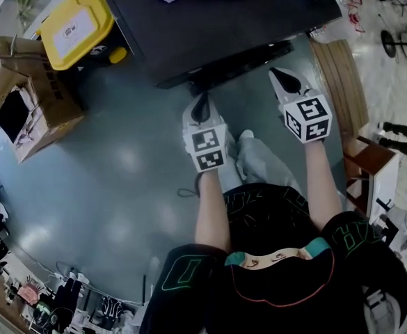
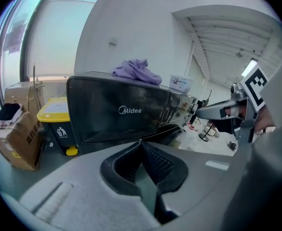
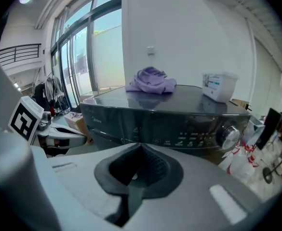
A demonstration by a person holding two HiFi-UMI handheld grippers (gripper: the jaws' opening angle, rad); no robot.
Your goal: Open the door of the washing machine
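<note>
A dark Midea washing machine [image 1: 217, 19] stands in front of me, its glossy front [image 2: 126, 114] facing both grippers. A purple cloth [image 3: 150, 81] lies on its top. The control panel with a silver knob [image 3: 229, 136] shows in the right gripper view. My left gripper [image 1: 202, 103] is shut and empty, a short way before the front's left half. My right gripper [image 1: 282, 76] is also shut and empty, closer to the machine's right front corner. From the left gripper view the shut jaws [image 2: 141, 143] point at the dark front, with the right gripper [image 2: 218, 110] off to the side.
A yellow-lidded bin [image 1: 74, 23] and an open cardboard box [image 1: 33, 96] stand left of the machine. A white plastic box [image 3: 219, 86] sits on the machine's top. Wooden furniture [image 1: 342, 75] and a white bag [image 3: 242, 162] are at the right. My legs are below the grippers.
</note>
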